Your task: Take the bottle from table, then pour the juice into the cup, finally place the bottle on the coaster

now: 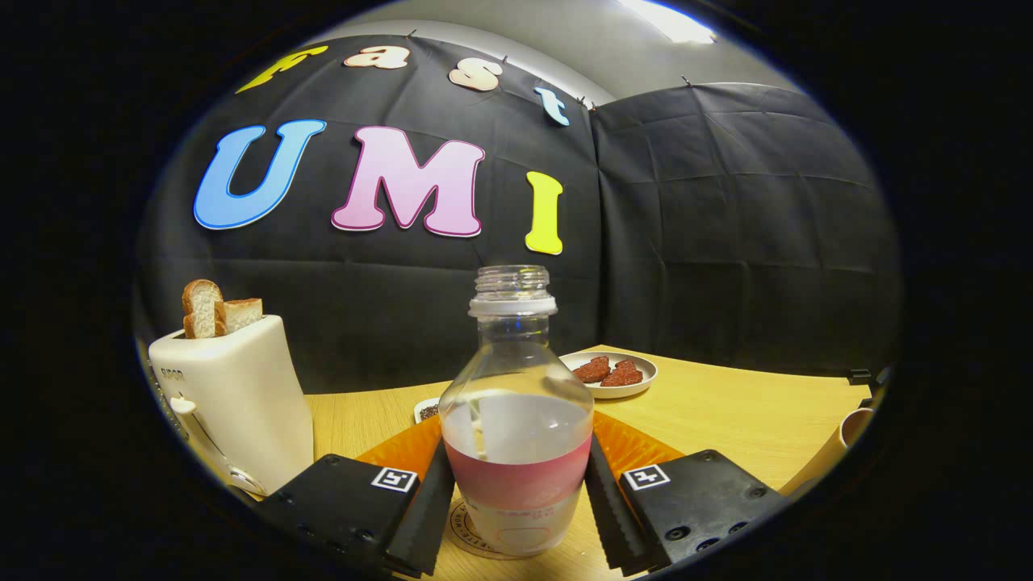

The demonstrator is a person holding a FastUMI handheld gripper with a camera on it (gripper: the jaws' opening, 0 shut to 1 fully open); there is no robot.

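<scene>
Gripper view has the claw (520,504) low over the tabletop (726,411), its two fingers standing a little apart on either side of the bottle (516,403). Each finger's ribbed face lies close along the bottle's lower body at the pink label band; whether both actually press on it, I cannot tell, since a thin gap seems to run along each side.

That bottle stands upright between the fingers, uncapped, with pale juice up to roughly its middle. Its base rests on a round coaster (468,528) with a printed rim, which peeks out under the bottle's left side.

Taking the bottle as the landmark: a cup (839,448) sits well to its right, with just its rim and wall visible. Behind and slightly right of the bottle is a small plate (637,387) carrying reddish pieces of food. To its left stands a white toaster (242,399) with bread slices (218,311) sticking up. An orange mat (411,448) spreads behind the bottle's base.

Judging by this, either the grasp is just being made or the bottle is being set down on the coaster; these frames do not decide it. If it is the grasp, the next move calls for closing firmly on the label band and lifting straight up before swinging right toward the cup, keeping the open neck level.
</scene>
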